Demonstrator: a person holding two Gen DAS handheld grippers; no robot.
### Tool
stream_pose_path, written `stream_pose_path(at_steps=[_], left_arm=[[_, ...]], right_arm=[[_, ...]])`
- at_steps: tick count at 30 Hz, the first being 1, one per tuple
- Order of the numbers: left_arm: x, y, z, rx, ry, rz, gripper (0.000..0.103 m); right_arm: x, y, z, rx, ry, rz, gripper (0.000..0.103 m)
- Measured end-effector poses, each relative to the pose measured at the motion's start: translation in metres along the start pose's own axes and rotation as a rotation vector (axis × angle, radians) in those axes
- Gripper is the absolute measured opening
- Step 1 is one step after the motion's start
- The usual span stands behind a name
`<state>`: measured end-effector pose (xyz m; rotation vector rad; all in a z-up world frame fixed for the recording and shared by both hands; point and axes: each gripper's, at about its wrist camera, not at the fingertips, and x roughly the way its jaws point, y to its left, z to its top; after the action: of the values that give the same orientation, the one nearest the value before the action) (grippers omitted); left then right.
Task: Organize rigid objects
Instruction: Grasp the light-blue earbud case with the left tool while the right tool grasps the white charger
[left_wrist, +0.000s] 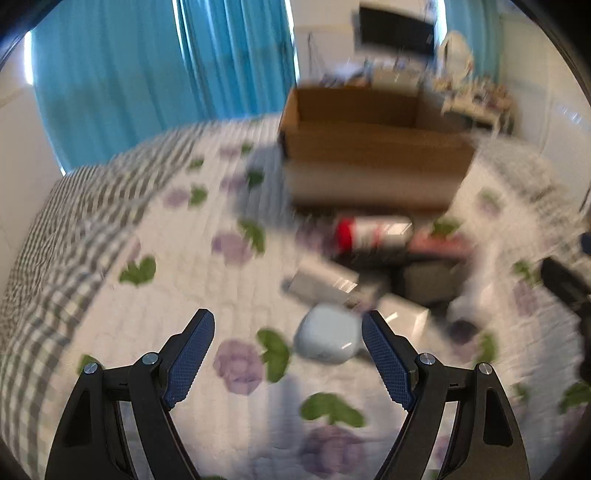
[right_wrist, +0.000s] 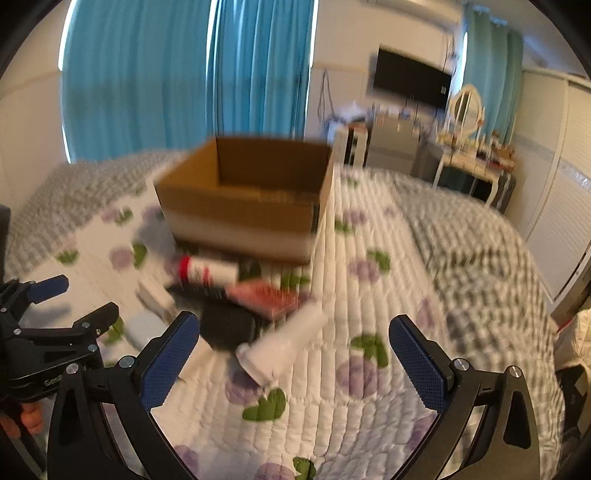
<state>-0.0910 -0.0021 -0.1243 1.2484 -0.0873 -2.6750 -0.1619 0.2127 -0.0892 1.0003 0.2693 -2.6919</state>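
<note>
Pile (right_wrist: 236, 295): rigid items lie on the quilt (right_wrist: 369, 295) just in front of your box (right_wrist: 243, 206), can (right_wrist: 207, 273) nearest it.
Case (left_wrist: 328, 334): pale blue, at the pile's near edge.
Left gripper (left_wrist: 288, 354): your fingers apart, empty, above the case.
Right gripper (right_wrist: 295, 362): fingers apart, empty, over a white tube (right_wrist: 284, 343).

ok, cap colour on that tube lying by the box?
Red cap, white body; clearest in the left wrist view.
</note>
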Motion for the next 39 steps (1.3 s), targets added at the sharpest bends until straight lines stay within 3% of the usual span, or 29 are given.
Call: stream_pose_path(at_steps=[6, 10, 15, 17, 18, 23, 28, 33, 39], left_arm=[[0.032, -0.011, -0.010, 0.036, 0.100, -0.054, 0.082], [0.050, -0.027, -0.014, 0.104, 0.159, -0.017, 0.082], [0.066, -0.034, -0.009, 0.108, 0.202, 0.002, 0.081], [0.070, -0.038, -0.009, 0.104, 0.215, -0.031, 0.058], [0.070, -0.041, -0.010, 0.105, 0.210, -0.053, 0.053], [0.051, -0.044, -0.017, 0.107, 0.178, -0.089, 0.053], [0.007, -0.024, -0.018, 0.033, 0.078, -0.076, 0.053], [0.002, 0.001, -0.018, -0.018, 0.092, -0.089, 0.053], [0.032, 0.040, -0.012, -0.116, 0.148, -0.110, 0.053]], right_arm=[[0.031, -0.007, -0.009, 0.036, 0.087, 0.030, 0.103], [0.039, -0.006, -0.012, 0.041, 0.114, 0.056, 0.103], [0.045, -0.007, -0.014, 0.051, 0.130, 0.063, 0.103], [0.047, -0.008, -0.015, 0.055, 0.137, 0.058, 0.103], [0.047, -0.007, -0.015, 0.055, 0.140, 0.056, 0.103], [0.042, -0.004, -0.016, 0.045, 0.145, 0.040, 0.103], [0.035, 0.023, -0.018, -0.008, 0.162, 0.080, 0.103], [0.044, 0.068, -0.022, -0.049, 0.207, 0.119, 0.103], [0.075, 0.100, -0.034, -0.036, 0.270, 0.138, 0.090]])
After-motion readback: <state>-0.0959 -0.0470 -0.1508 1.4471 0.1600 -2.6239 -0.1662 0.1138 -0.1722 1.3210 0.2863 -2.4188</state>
